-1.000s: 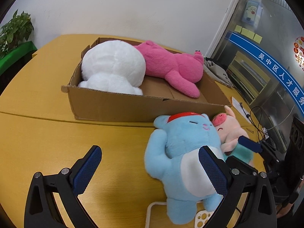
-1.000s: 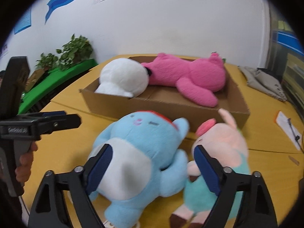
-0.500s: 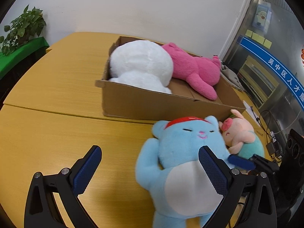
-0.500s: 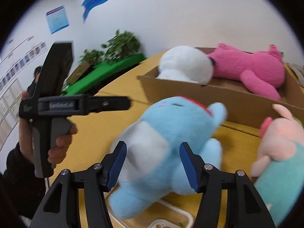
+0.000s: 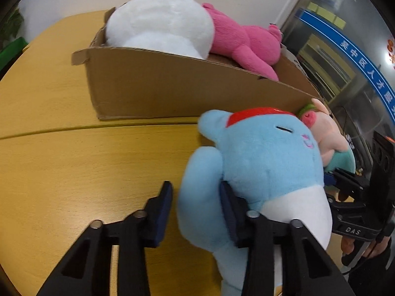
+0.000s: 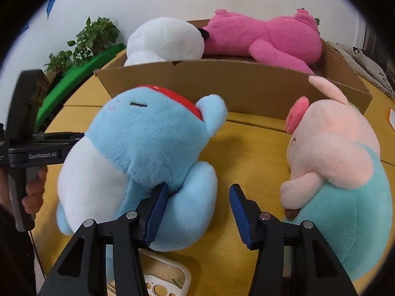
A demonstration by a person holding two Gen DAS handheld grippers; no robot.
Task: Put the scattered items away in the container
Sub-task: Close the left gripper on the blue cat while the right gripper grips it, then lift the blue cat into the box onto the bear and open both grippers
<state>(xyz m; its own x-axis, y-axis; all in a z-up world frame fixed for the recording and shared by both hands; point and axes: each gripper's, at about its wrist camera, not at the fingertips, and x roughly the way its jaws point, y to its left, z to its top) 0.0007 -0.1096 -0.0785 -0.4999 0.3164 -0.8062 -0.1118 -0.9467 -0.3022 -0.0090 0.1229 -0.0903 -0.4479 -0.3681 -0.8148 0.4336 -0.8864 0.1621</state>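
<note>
A blue plush with a red cap [image 5: 266,153] [image 6: 148,135] lies on its back on the yellow table, in front of the cardboard box [image 5: 172,91] [image 6: 246,86]. My left gripper [image 5: 195,185] straddles one of its arms; the jaws are closing, the right pad tucked against the body and the left pad a sliver off the arm. My right gripper [image 6: 198,186] straddles the other arm, also closing, with a gap at its right pad. A pink pig plush in teal [image 6: 340,148] [image 5: 325,133] lies beside it. A white plush [image 5: 160,22] and a pink plush [image 5: 242,42] lie in the box.
A white plastic piece [image 6: 160,276] lies on the table under my right gripper. Potted plants [image 6: 93,39] on a green ledge stand at the far left. A grey cloth bag [image 6: 365,66] lies right of the box. Bare tabletop [image 5: 74,172] spreads left of the blue plush.
Both grippers have come down onto the blue plush. Their jaws, wide before, have narrowed, each around one of its arms. The box and the other plush toys have not moved.
</note>
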